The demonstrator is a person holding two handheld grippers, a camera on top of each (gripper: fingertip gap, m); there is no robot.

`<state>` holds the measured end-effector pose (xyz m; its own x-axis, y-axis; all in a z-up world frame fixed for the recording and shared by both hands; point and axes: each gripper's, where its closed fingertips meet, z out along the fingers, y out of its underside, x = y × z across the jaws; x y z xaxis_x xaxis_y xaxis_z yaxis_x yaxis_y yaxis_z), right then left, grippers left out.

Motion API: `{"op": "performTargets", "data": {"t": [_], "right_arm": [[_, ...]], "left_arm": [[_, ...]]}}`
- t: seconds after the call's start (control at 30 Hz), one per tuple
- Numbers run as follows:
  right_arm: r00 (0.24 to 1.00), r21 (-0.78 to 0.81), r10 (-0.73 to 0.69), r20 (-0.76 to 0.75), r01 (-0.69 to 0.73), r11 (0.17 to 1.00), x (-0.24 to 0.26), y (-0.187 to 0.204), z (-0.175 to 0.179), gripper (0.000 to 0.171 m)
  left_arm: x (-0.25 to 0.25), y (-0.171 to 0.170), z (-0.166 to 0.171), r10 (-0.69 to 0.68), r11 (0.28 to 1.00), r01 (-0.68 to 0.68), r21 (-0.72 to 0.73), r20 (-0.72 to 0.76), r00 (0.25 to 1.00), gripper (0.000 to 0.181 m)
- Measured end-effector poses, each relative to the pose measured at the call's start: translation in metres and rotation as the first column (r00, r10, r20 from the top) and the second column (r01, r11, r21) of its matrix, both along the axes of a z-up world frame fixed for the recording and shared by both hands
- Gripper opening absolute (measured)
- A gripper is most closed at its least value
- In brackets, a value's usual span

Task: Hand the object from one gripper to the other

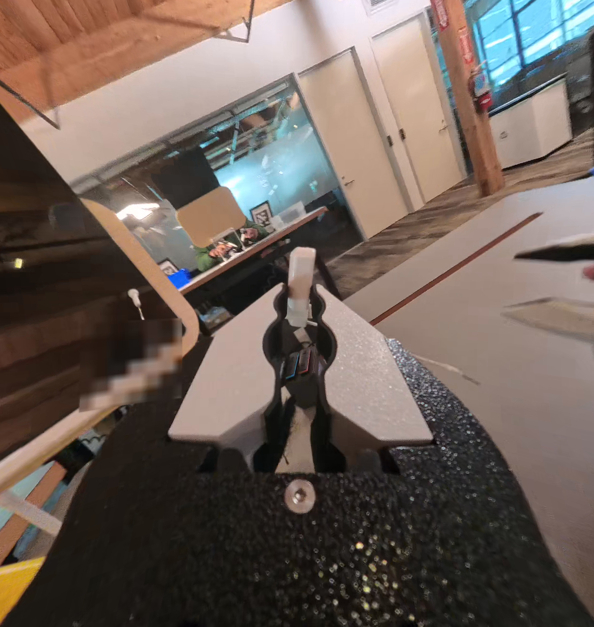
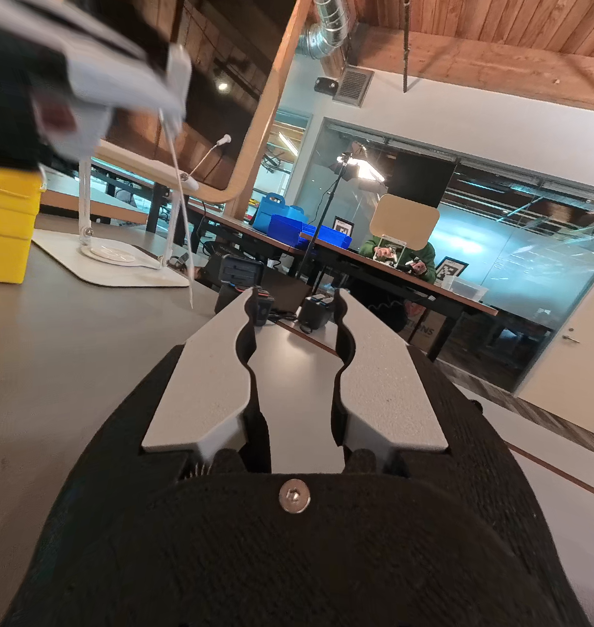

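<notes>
My left gripper is shut on a small white block-shaped object that sticks out past its fingertips, held up in the air and tilted. In the right wrist view the left gripper is blurred at the top left, with the white object at its tip and a thin white strand hanging down from it. My right gripper is open and empty, low over the grey table. It also shows blurred at the right edge of the left wrist view, apart from the object.
A yellow bin stands at the left of the table, beside a white flat base with a thin stand. Black devices sit at the table's far edge. A person sits at a farther table with blue bins.
</notes>
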<state>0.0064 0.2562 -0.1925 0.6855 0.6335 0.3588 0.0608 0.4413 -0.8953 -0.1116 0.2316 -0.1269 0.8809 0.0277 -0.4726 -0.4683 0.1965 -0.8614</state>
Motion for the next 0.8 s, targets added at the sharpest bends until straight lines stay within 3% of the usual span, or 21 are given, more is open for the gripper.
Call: {"op": "performTargets", "data": {"t": [0.2,0.4,0.63,0.8], "right_arm": [[0.999,-0.032,-0.018,-0.029,0.017,0.999,0.008,0.009,-0.001,0.042],[0.997,-0.028,-0.071,-0.015,0.071,0.997,0.005,0.028,-0.003,0.038],[0.999,0.009,-0.032,0.013,0.032,0.999,-0.025,0.056,-0.003,0.036],[1.0,0.013,-0.006,0.024,0.005,1.0,-0.038,0.065,-0.003,0.036]], "left_arm": [[0.017,0.03,-0.063,-0.014,1.0,0.014,-0.001,0.05,0.999,0.012],[0.019,0.039,-0.066,-0.087,0.996,0.088,-0.001,0.101,0.991,0.011],[0.028,0.072,-0.071,-0.18,0.983,0.181,-0.015,0.032,0.983,0.011],[0.026,0.085,-0.073,-0.216,0.976,0.218,-0.02,0.062,0.974,0.011]]}}
